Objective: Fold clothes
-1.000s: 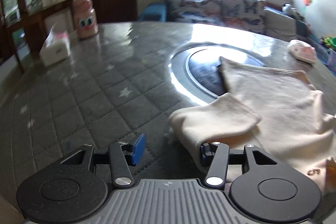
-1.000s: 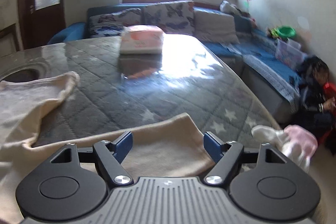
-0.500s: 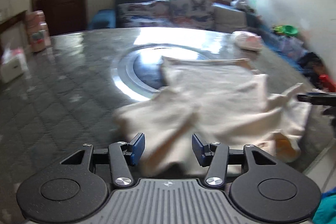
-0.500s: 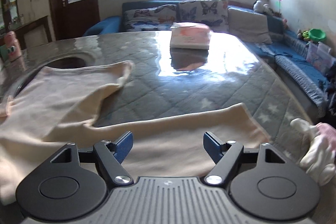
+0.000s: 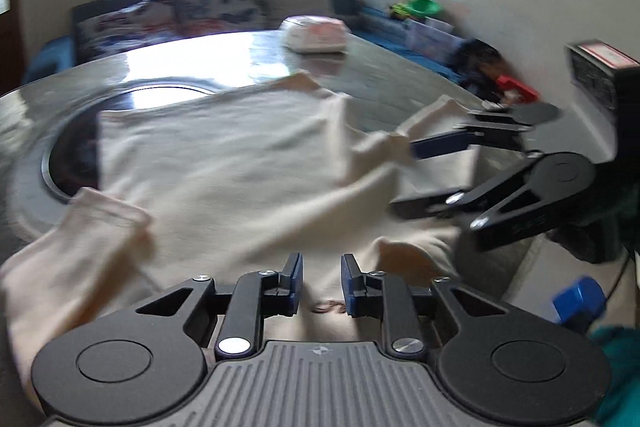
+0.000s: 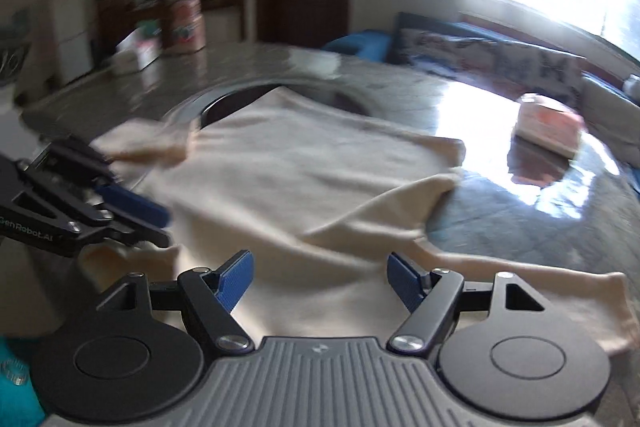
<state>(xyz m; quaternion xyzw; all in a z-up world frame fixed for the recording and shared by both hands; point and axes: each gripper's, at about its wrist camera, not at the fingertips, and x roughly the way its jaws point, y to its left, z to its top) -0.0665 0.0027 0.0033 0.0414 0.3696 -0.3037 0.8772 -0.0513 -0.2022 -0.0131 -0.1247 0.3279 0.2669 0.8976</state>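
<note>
A cream long-sleeved garment (image 5: 240, 163) lies spread on the round grey table (image 5: 160, 67), partly over its dark centre disc. My left gripper (image 5: 320, 283) is over the garment's near hem, its blue pads narrowly apart with nothing between them. My right gripper (image 6: 320, 279) is wide open over the near hem, and also shows in the left wrist view (image 5: 440, 167) at the right, above a sleeve. The garment fills the middle of the right wrist view (image 6: 300, 179), where the left gripper (image 6: 132, 211) shows at the left edge.
A folded pink-and-white cloth pile (image 5: 314, 35) sits at the table's far side, also in the right wrist view (image 6: 548, 127). A tissue box (image 6: 136, 51) and a pink container (image 6: 186, 23) stand at the table's far left. A sofa (image 5: 180, 11) lies beyond.
Both grippers swung toward each other over the garment's near edge. The left gripper's jaws narrowed from wide to a small gap. The right stayed wide open.
</note>
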